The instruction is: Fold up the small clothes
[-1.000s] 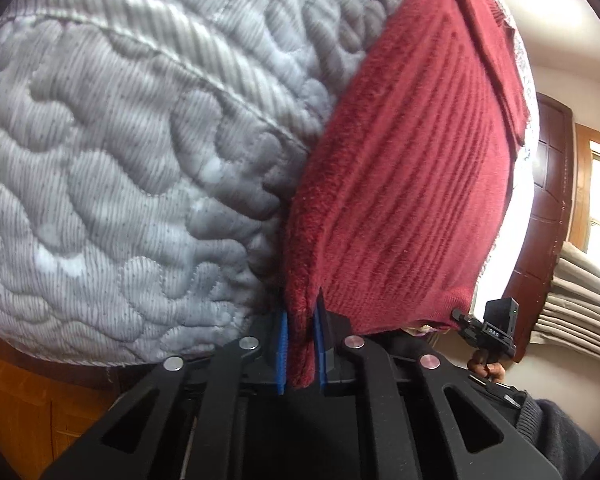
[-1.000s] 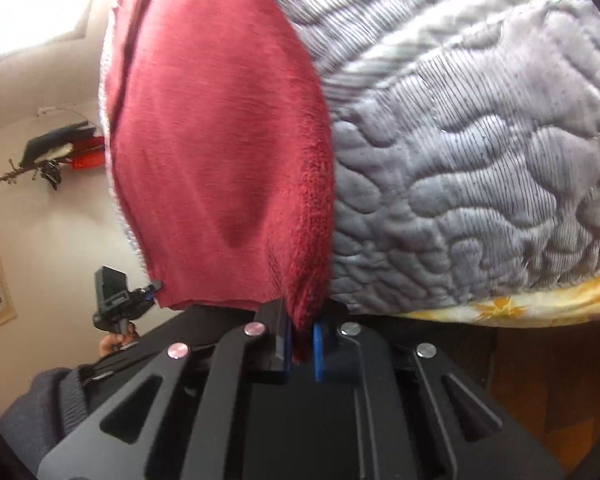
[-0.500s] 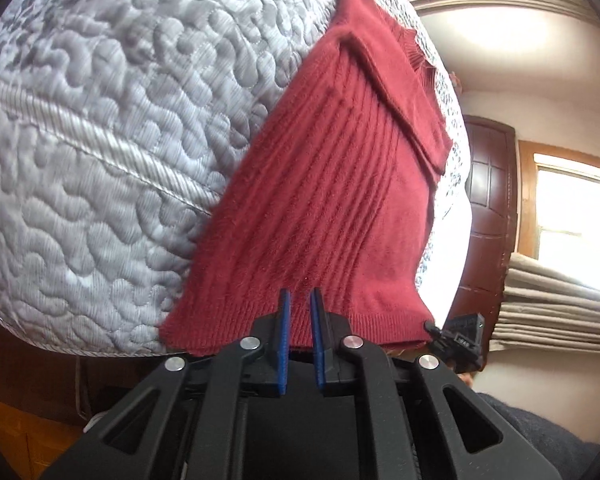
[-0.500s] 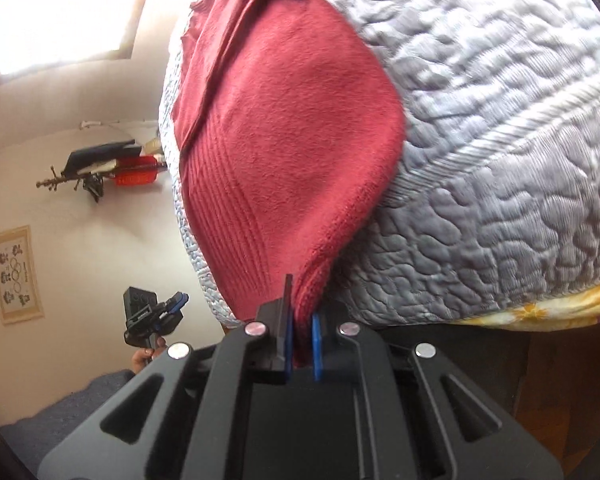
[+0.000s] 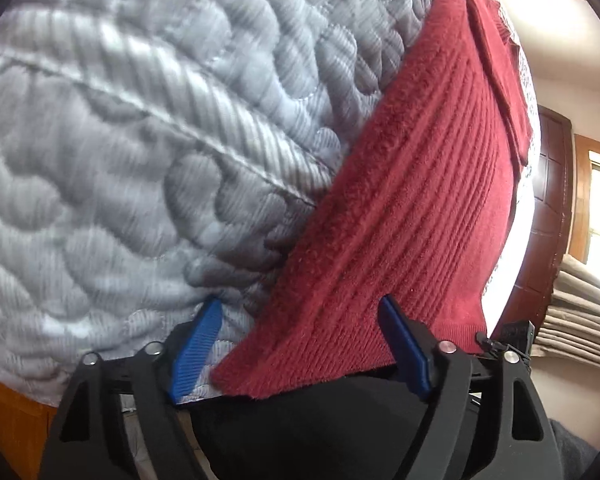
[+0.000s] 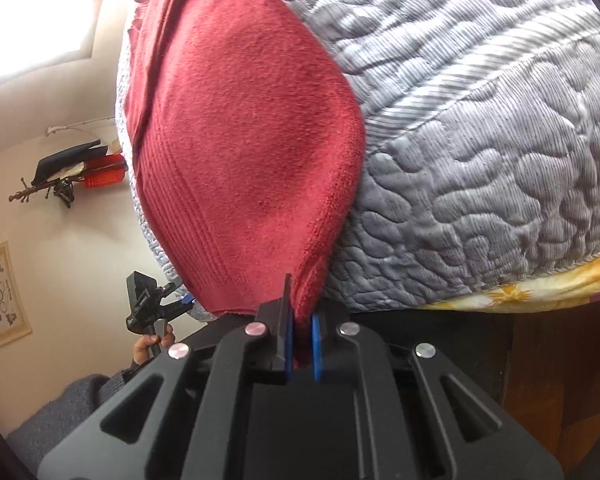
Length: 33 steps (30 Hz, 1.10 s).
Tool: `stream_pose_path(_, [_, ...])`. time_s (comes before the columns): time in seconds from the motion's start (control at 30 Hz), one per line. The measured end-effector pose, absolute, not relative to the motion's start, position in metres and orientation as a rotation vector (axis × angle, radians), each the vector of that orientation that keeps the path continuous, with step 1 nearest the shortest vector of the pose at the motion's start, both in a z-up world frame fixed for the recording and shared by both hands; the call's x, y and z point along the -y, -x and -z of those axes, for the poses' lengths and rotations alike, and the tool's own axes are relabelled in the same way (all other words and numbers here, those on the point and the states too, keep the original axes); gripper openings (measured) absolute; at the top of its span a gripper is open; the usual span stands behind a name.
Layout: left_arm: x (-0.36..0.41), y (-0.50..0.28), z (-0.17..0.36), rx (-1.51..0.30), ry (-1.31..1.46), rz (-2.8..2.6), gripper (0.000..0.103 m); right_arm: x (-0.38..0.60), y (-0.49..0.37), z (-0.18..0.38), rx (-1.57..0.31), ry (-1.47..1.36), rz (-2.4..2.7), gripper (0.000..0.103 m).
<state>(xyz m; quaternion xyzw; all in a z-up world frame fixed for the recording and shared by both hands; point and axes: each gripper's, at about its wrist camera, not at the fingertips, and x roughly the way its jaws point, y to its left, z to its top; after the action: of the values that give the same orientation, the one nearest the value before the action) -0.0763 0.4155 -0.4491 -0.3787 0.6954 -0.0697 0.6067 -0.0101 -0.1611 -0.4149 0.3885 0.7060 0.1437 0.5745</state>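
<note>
The left claw (image 5: 300,344) gapes wide, empty, over the red sweater (image 5: 412,216)'s hem at six o'clock; the right claw (image 6: 300,344) pinches its corner (mid-fold, likely). Next: regrip left.

Both grippers are built from chunky black plastic frames, left gripper (image 5: 300,344) and right gripper (image 6: 300,354), fitted with ribbed blue pads (image 5: 194,350) and silver screws (image 6: 255,329). A dark grey knit sleeve (image 6: 76,408) is worn.

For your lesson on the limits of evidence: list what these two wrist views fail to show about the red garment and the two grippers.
- Red garment: far end cut off by the frame, both views.
- Left gripper: open; the hem hides any contact beneath.
- Right gripper: shut on the garment; pinched corner hidden by its fingers.
- Quilted mattress: motion-blurred, left view.
</note>
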Motion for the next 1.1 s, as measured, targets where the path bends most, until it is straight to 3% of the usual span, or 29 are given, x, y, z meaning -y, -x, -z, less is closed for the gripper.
stream_pose_path(0.07, [-0.408,0.071,0.445,-1.621,0.868,0.216,0.075,0.173,0.015,0.418,-1.656,-0.915,-0.333,0.006])
stream_pose_path(0.1, [-0.403,0.070,0.445,-1.633,0.870,0.247,0.061,0.177,0.017,0.421,-1.655,-0.919,-0.333,0.006])
stream_pose_path(0.23, [-0.392,0.072,0.452,-1.698,0.846,0.281,0.050,0.178,0.019,0.423,-1.657,-0.927,-0.329,0.006])
stream_pose_path(0.27, [-0.392,0.074,0.451,-1.697,0.848,0.274,0.039,0.178,0.019,0.423,-1.655,-0.928,-0.331,0.006])
stream_pose_path(0.3, [-0.392,0.074,0.451,-1.688,0.863,0.270,0.019,0.178,0.019,0.422,-1.652,-0.929,-0.334,0.006])
stream_pose_path(0.33, [-0.394,0.075,0.450,-1.681,0.884,0.266,0.010,0.178,0.019,0.421,-1.649,-0.927,-0.336,0.006])
stream_pose_path(0.57, [-0.402,0.089,0.442,-1.588,1.015,0.274,0.006,0.178,0.016,0.412,-1.623,-0.928,-0.345,0.005])
stream_pose_path(1.1, [-0.391,0.040,0.318,-1.309,0.972,0.428,0.006,0.177,-0.032,0.337,-1.395,-1.010,-0.473,0.005])
